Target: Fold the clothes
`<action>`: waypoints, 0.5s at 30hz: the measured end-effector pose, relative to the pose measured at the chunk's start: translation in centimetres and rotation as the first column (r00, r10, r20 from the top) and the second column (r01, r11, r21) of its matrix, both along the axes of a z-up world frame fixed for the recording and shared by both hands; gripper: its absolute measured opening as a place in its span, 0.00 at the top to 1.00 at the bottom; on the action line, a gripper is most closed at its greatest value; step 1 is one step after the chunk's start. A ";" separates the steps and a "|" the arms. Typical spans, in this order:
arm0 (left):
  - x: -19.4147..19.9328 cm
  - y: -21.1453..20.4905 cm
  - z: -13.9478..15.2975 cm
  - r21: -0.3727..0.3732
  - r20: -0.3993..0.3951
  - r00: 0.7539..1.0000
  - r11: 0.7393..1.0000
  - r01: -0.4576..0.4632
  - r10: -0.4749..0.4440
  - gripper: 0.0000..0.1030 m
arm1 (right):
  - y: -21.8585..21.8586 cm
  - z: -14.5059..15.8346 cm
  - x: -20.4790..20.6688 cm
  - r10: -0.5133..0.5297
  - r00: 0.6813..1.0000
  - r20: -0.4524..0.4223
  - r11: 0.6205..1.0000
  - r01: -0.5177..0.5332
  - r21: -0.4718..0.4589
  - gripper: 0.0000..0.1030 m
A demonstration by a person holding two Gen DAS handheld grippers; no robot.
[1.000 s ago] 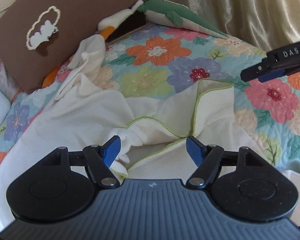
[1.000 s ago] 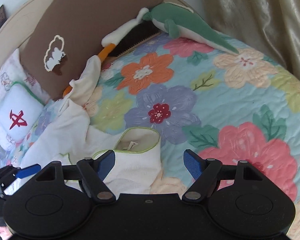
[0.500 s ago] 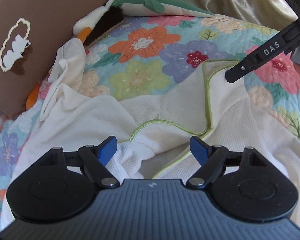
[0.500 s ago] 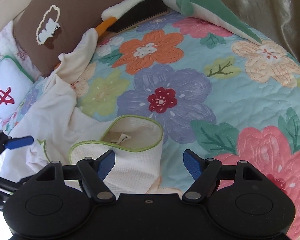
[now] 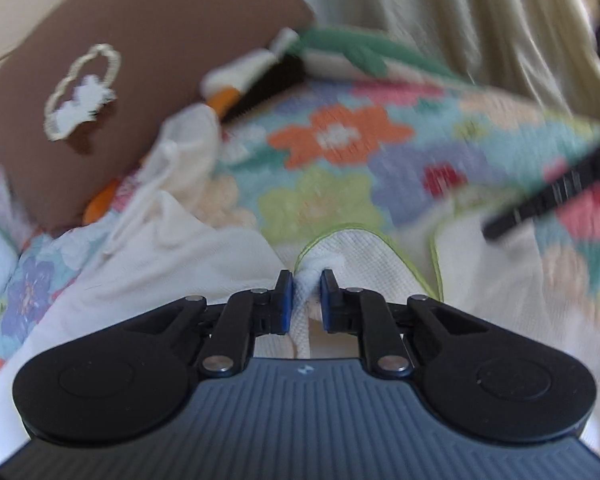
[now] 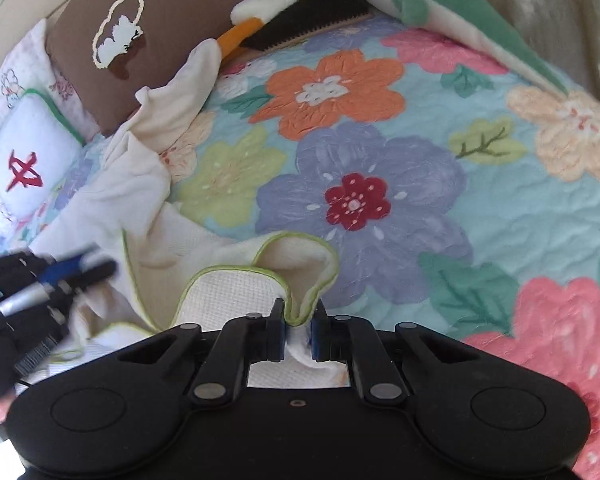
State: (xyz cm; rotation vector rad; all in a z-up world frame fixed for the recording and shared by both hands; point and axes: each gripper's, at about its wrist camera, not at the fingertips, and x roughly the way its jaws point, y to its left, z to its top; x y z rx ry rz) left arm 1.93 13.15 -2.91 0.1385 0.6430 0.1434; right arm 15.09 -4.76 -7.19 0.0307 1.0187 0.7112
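Left gripper [image 5: 303, 294] jaws narrow, pinching a bunched fold of the cream garment [image 5: 364, 248]. Right gripper [image 6: 298, 330] jaws narrow too, clamped on the green-piped edge [image 6: 300, 240]. Garment lies rumpled on the floral quilt [image 6: 480, 200], near the brown pillow [image 6: 100, 40]. Looks light, soft, floppy waffle knit; will likely sag and bunch, so grab hems or corners.

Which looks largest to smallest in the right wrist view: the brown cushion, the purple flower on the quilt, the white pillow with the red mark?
1. Purple flower, though it lies nearest the camera.
2. Brown cushion, partly cut off by the frame.
3. White pillow with the red mark.
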 end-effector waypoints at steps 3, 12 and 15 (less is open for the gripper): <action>-0.3 1.5 1.5 -0.146 0.100 0.990 0.986 -0.081 0.096 0.87 | -0.4 0.7 -0.1 -0.034 0.999 0.023 0.999 0.034 -0.010 0.90; -0.4 1.7 -3.0 -0.288 -0.016 0.983 0.941 -0.180 0.183 0.85 | -0.4 0.2 0.4 -0.047 0.997 0.060 0.993 0.054 -0.108 0.66; -0.8 0.4 -4.0 -0.235 -0.019 0.986 0.958 -0.165 0.166 0.79 | -0.8 1.5 0.2 -0.004 0.993 0.114 0.999 0.009 -0.037 0.59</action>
